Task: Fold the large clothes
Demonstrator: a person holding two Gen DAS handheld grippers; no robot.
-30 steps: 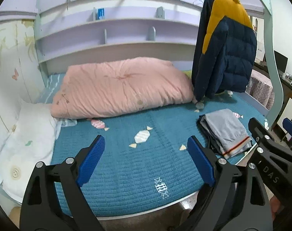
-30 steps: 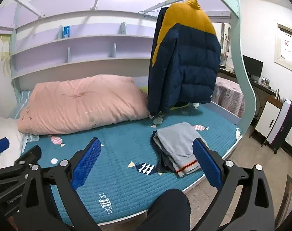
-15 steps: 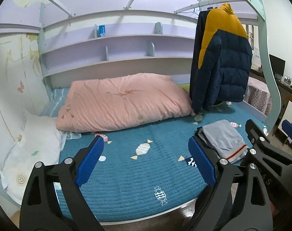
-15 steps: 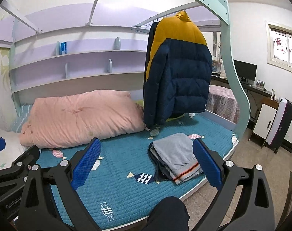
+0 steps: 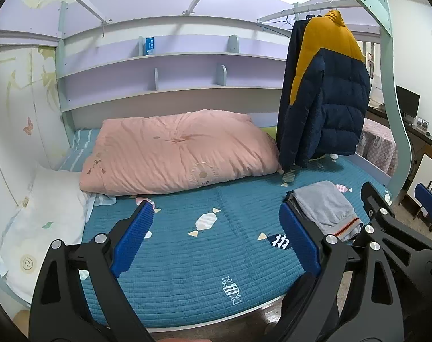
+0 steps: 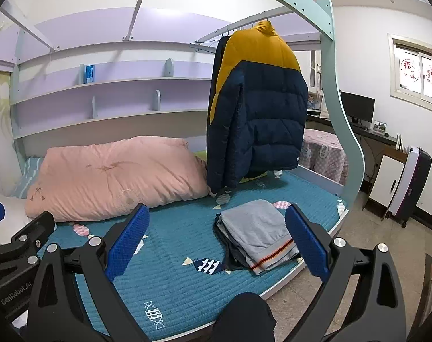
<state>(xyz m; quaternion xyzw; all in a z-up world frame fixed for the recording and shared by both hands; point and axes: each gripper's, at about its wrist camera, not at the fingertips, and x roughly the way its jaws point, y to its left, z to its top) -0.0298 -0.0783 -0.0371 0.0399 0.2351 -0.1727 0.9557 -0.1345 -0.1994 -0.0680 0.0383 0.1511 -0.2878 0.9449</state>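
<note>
Both grippers, left (image 5: 216,236) and right (image 6: 217,239), hang released and empty above the bed (image 5: 187,270). One folded pile (image 6: 257,235) lies near its edge; the jacket (image 6: 258,102) hangs on the rail, likely next: reach up and unhook it.

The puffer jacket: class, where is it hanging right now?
In both views the jacket hangs from the rail over the bed's right side, its hem just above the blue quilt, between the pink duvet and the folded grey clothes.
</note>
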